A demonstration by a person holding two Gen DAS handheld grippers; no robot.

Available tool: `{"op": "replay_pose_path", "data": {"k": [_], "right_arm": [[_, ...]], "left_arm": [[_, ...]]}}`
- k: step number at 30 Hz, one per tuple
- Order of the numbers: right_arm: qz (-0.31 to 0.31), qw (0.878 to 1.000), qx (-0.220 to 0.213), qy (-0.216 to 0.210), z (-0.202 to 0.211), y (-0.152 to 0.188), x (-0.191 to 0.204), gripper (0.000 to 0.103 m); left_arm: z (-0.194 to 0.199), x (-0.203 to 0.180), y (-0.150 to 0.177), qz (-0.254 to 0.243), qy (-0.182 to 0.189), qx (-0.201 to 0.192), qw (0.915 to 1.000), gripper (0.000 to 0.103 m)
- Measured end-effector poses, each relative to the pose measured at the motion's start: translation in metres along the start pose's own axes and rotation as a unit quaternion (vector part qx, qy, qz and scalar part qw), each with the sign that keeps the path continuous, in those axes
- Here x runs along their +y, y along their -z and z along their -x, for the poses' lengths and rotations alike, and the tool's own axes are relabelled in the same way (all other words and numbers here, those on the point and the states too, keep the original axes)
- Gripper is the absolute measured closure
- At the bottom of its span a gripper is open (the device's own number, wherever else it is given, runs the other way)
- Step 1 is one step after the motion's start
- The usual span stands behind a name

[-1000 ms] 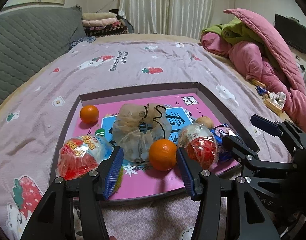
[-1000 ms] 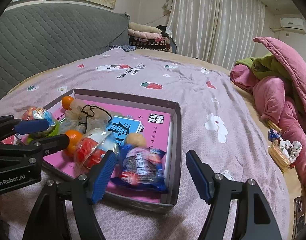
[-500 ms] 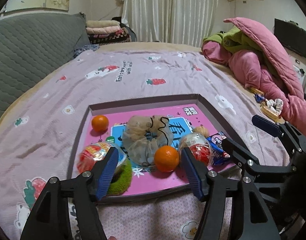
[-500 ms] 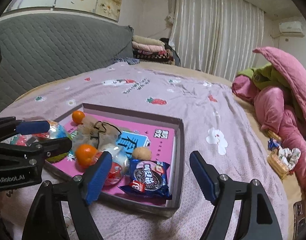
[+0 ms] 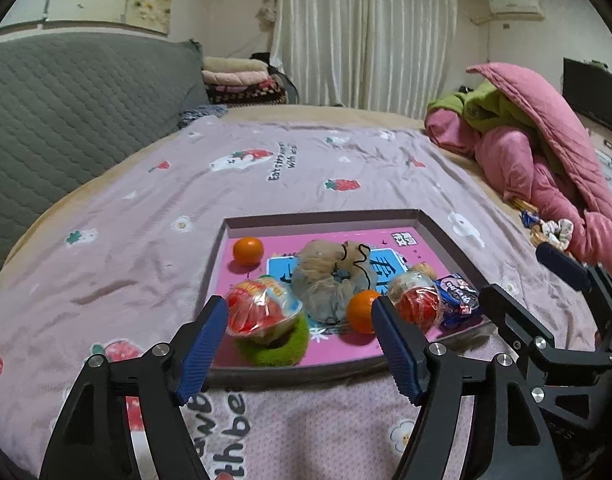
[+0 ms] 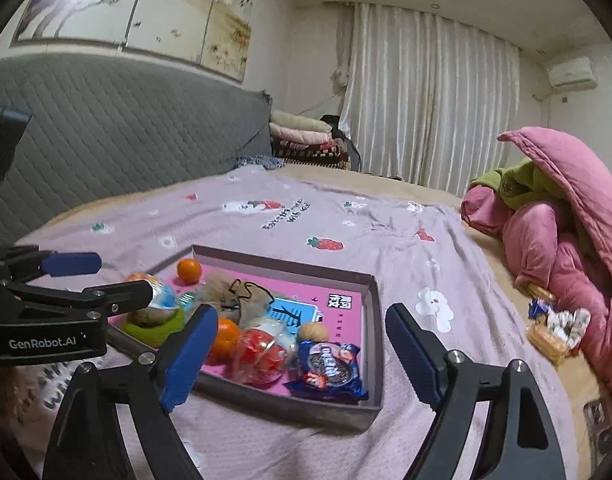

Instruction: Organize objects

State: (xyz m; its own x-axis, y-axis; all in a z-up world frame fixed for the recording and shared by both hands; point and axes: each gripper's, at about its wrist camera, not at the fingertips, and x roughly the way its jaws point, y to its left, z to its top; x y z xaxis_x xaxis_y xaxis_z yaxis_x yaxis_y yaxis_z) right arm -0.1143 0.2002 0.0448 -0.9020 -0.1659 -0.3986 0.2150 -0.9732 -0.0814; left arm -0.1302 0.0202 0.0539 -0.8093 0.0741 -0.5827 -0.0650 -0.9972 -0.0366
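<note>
Indoors, bedroom: bed point(image 5: 154, 208) under pink strawberry sheet, grey headboard point(image 5: 66, 112), white curtains point(image 5: 365, 32). Shallow box point(image 5: 325, 218) lies on bed near the grippers, holding 2 oranges point(image 5: 248, 251), 2 wrapped snacks point(image 5: 262, 310), 1 cookie packet point(image 6: 329, 368). Left gripper point(image 5: 298, 344) and right gripper point(image 6: 302, 356) fingers apart, just been opening, gripping nothing.

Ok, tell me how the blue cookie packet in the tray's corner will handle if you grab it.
The blue cookie packet looks like thin glossy film, so it will probably crinkle and may slip between pads. It lies flat against the tray wall, so it is unlikely to roll. The cookies inside could crack under a hard squeeze.
</note>
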Motion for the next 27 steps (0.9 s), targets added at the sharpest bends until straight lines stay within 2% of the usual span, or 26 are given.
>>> {"op": "replay_pose_path", "data": {"k": [5,13,22,27], "right_arm": [[-0.009,1.000,-0.004,0.002,0.013,0.006,0.007,0.015],[-0.006,1.000,0.019,0.017,0.025,0.026,0.016,0.015],[-0.007,0.999,0.043,0.017,0.038,0.049,0.028,0.015],[0.007,0.998,0.055,0.023,0.039,0.060,0.039,0.015]], "left_arm": [[0.011,0.005,0.015,0.007,0.008,0.006,0.9999,0.026],[0.025,0.004,0.041,0.005,0.017,0.019,0.9997,0.024],[0.042,0.001,0.059,-0.004,0.007,0.008,0.9999,0.024],[0.043,0.005,0.065,0.009,0.006,0.019,0.9998,0.024]]}}
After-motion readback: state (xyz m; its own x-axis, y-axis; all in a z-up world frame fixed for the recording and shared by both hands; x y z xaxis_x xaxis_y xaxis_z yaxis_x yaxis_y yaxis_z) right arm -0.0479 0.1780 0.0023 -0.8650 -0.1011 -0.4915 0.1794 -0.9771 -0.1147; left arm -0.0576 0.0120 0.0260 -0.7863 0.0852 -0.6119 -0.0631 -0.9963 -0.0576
